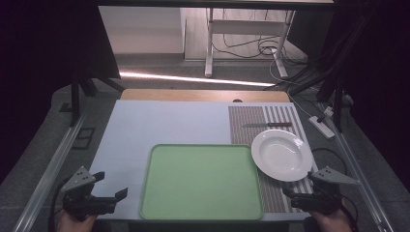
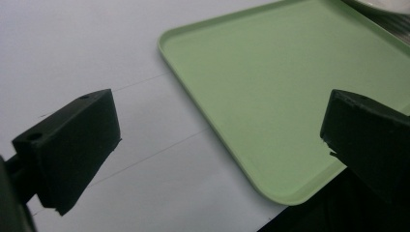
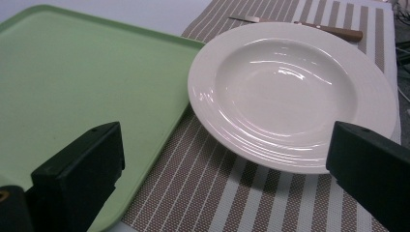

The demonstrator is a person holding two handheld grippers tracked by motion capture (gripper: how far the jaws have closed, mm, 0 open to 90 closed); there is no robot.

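Observation:
A light green tray (image 1: 200, 181) lies empty at the table's near middle. To its right a white deep plate (image 1: 282, 154) rests on a brown-and-white striped placemat (image 1: 256, 121), overlapping the tray's right rim. A knife (image 1: 268, 124) with a wooden handle lies on the mat behind the plate. My left gripper (image 1: 111, 184) is open at the near left, beside the tray's corner. My right gripper (image 1: 296, 193) is open at the near right, just in front of the plate. The left gripper (image 2: 217, 116) has nothing between its jaws, nor has the right gripper (image 3: 225, 145), which faces the plate (image 3: 290, 87) and knife (image 3: 300, 26).
The white tabletop (image 1: 164, 121) spreads left of and behind the tray. Metal rails run along both sides of the table. On the floor beyond are desk legs (image 1: 209, 43), cables and a power strip (image 1: 321, 124).

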